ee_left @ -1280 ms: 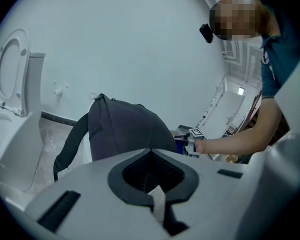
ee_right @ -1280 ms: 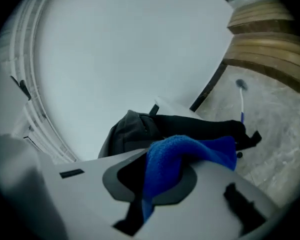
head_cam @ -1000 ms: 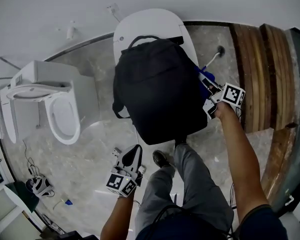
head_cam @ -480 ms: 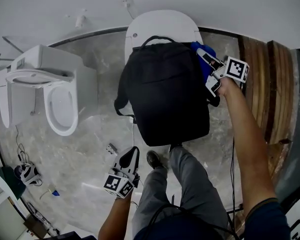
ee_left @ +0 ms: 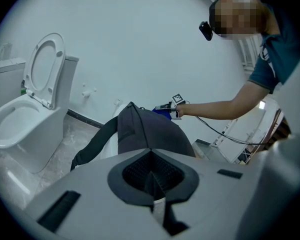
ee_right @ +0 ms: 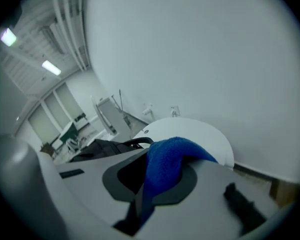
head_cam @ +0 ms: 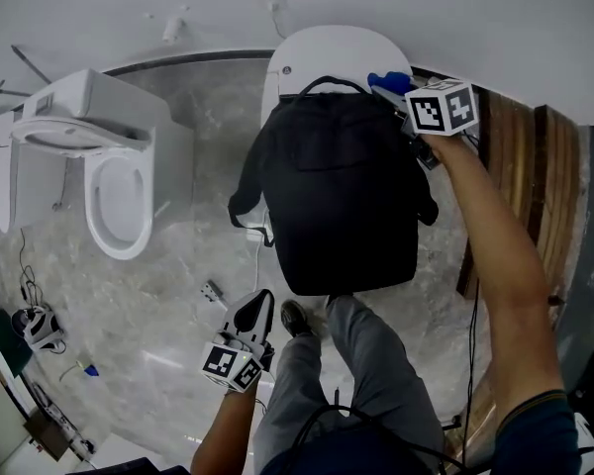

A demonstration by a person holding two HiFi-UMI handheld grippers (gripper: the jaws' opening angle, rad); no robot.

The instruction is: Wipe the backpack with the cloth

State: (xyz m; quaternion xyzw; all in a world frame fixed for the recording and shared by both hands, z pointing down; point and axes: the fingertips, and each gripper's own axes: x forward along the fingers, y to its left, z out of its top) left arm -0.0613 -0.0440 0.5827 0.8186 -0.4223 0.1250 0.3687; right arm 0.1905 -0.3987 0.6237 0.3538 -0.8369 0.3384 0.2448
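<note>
Backpack, black and bulky, lies flat on a white oval seat against the wall, with its carry handle at the wall end and one strap hanging off the left side toward the marble floor. To the left of it stands a white toilet with the lid up. Wooden planks run along the floor on the far right. The right gripper is stretched out on a long arm to the pack's top right corner. Its jaws are clamped on a blue cloth that bunches up between them just beside the handle; whether the cloth touches the fabric cannot be told. The left gripper hangs low beside the person's leg, well apart from the pack, with its jaws closed together and nothing between them.
</note>
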